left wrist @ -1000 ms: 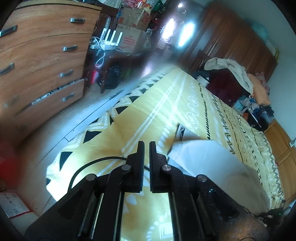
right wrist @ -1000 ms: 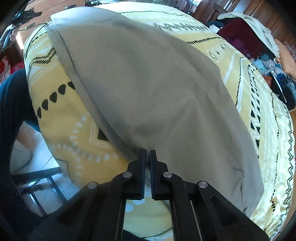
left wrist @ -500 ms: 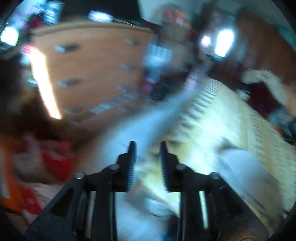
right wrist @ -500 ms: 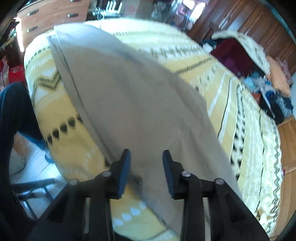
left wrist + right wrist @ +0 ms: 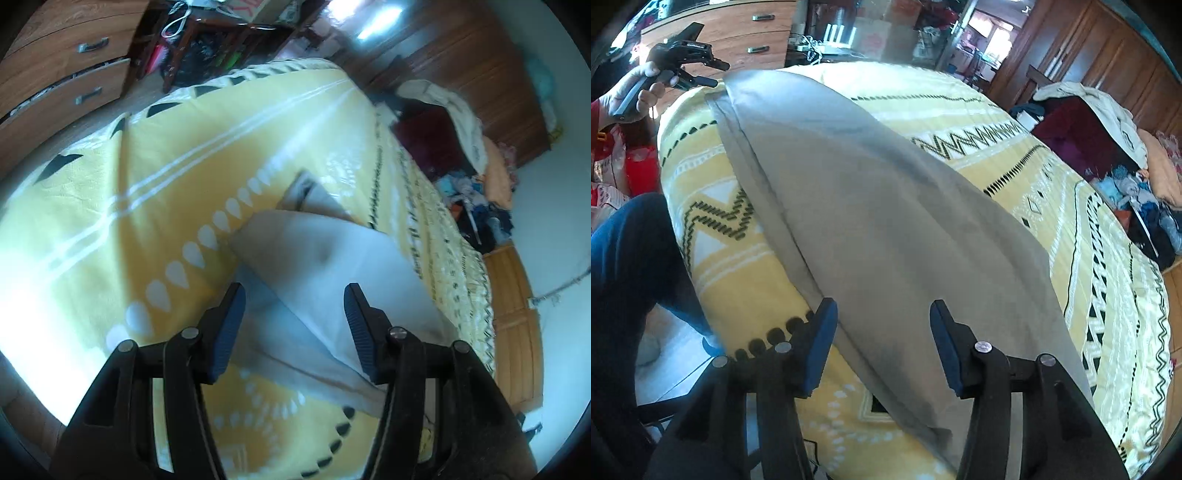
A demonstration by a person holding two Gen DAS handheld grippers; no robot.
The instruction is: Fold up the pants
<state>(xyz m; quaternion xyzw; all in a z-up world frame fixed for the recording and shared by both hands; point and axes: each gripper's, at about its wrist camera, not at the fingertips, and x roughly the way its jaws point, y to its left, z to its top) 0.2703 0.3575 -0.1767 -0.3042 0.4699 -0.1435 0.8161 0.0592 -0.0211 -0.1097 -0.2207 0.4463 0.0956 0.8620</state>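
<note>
Grey pants (image 5: 886, 229) lie folded lengthwise on a yellow patterned bedspread (image 5: 1071, 229). In the left wrist view the pants (image 5: 332, 269) lie ahead with one end between the fingers. My left gripper (image 5: 293, 299) is open and empty just above that end. It also shows in the right wrist view (image 5: 701, 70), held by a hand at the far left beyond the pants. My right gripper (image 5: 882, 314) is open and empty above the near end of the pants.
A wooden chest of drawers (image 5: 62, 70) stands left of the bed. A pile of clothes (image 5: 1108, 147) lies at the far right of the bed. Wooden wardrobes (image 5: 480, 74) line the back wall. The person's leg in dark trousers (image 5: 635, 251) is by the bed's near left edge.
Both grippers were shut one second ago and have opened wide. The right one let go of the pants edge. The left one swung away to the left and came back toward the pants.
</note>
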